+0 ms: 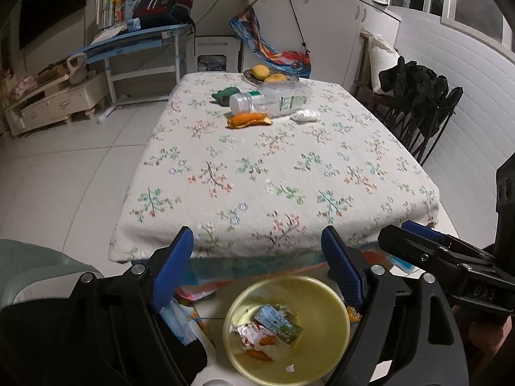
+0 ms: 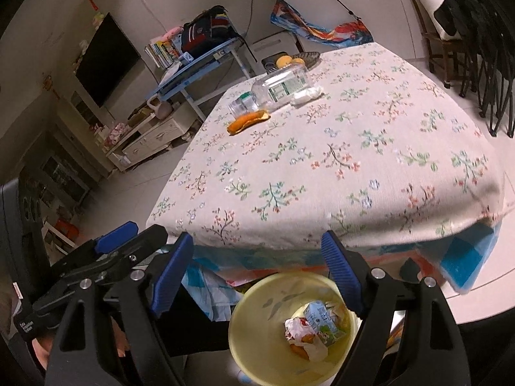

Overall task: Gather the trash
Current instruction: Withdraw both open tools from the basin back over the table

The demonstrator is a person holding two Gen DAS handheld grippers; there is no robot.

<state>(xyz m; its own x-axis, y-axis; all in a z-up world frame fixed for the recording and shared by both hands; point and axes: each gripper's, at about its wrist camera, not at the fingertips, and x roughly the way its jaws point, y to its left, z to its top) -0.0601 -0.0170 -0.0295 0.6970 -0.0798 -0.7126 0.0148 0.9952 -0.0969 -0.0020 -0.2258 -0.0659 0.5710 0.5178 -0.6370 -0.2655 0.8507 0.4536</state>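
A yellow trash bin [image 1: 334,347] stands on the floor below the table's near edge, holding a small carton [image 1: 276,321], wrappers and peel. It also shows in the right wrist view [image 2: 257,350]. My left gripper [image 1: 257,270] is open and empty above the bin. My right gripper [image 2: 257,270] is open and empty above it too. At the far end of the floral table [image 1: 273,173] lie an empty clear plastic bottle [image 1: 270,99], an orange peel [image 1: 249,119] and a crumpled white tissue [image 1: 305,115]. The right wrist view shows the bottle [image 2: 273,88], peel [image 2: 248,120] and tissue [image 2: 305,94].
A dish with oranges [image 1: 270,75] and a green object [image 1: 227,94] sit at the table's far end. Folded black chairs [image 1: 418,109] stand to the right. A blue desk [image 1: 138,38] and a low cabinet [image 1: 58,103] stand to the left. A grey chair [image 1: 32,267] is near left.
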